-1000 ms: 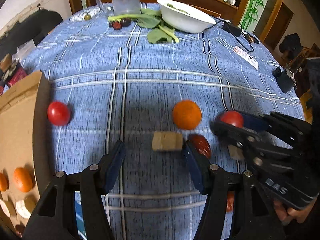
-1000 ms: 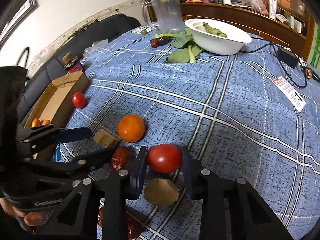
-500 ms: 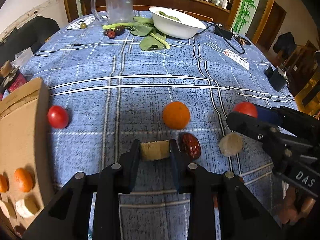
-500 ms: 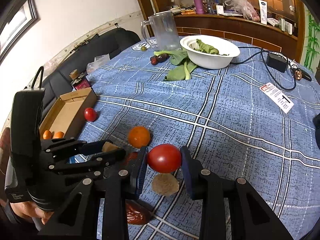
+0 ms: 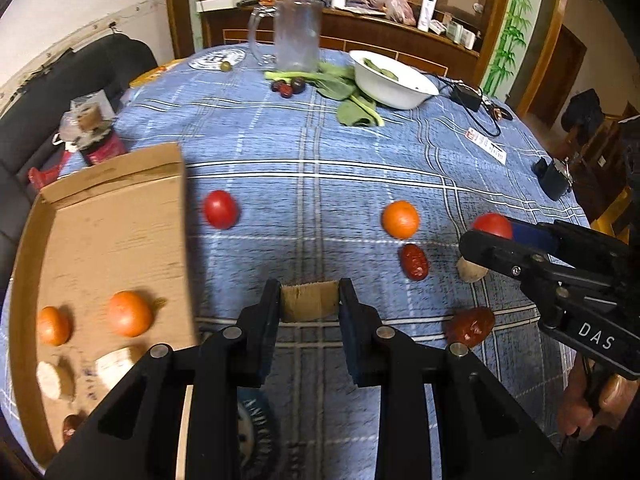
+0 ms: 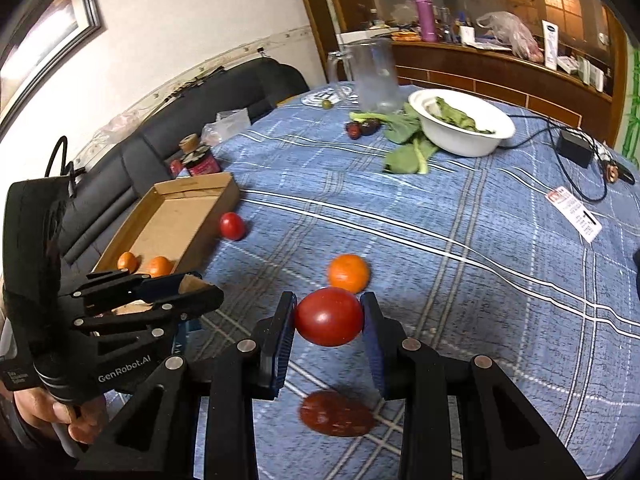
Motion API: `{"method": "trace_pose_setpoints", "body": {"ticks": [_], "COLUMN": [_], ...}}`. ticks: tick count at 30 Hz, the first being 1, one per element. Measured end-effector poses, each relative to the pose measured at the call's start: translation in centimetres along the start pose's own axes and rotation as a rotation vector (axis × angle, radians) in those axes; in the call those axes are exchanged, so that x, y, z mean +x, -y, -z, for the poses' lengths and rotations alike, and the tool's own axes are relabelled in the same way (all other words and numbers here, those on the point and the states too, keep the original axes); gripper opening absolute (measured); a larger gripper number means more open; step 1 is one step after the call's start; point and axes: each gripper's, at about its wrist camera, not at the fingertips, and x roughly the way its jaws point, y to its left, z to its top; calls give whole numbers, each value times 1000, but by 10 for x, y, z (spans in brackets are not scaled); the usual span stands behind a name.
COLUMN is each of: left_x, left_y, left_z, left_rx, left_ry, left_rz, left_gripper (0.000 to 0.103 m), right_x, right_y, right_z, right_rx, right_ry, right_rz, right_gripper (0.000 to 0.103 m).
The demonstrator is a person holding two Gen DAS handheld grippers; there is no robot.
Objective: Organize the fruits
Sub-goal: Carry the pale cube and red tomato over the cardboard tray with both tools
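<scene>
We note left gripper [image 5: 309,307] clamping a tan, rough-cut block [image 5: 309,300]; right gripper [image 6: 329,326] clamping a glossy red tomato [image 6: 329,317].

blue plaid tablecloth [image 5: 360,152] — red tomato [image 6: 329,322], orange tangerine [image 6: 348,273], white bowl [image 6: 464,126].

Left gripper [image 5: 310,300] clamped on tan chunk [image 5: 309,301]; cardboard box [image 5: 100,240] at tablecloth's left edge holding two oranges [image 5: 130,314]; right gripper [image 5: 494,236] gripping tomato [image 5: 492,225].
</scene>
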Motion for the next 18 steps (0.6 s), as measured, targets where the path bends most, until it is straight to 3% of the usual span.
{"method": "trace_pose_setpoints", "body": {"ticks": [18], "left_x": [-23], "left_y": [-69], "left_z": [13], "left_rx": [-80], "left_ry": [28], "left_rz": [-60], "left_gripper": [25], "right_x": [21], "right_y": [-74], "right_z": [-10], "right_rx": [-111], "right_ry": [-29], "right_rz": [-56], "right_gripper": [33]}}
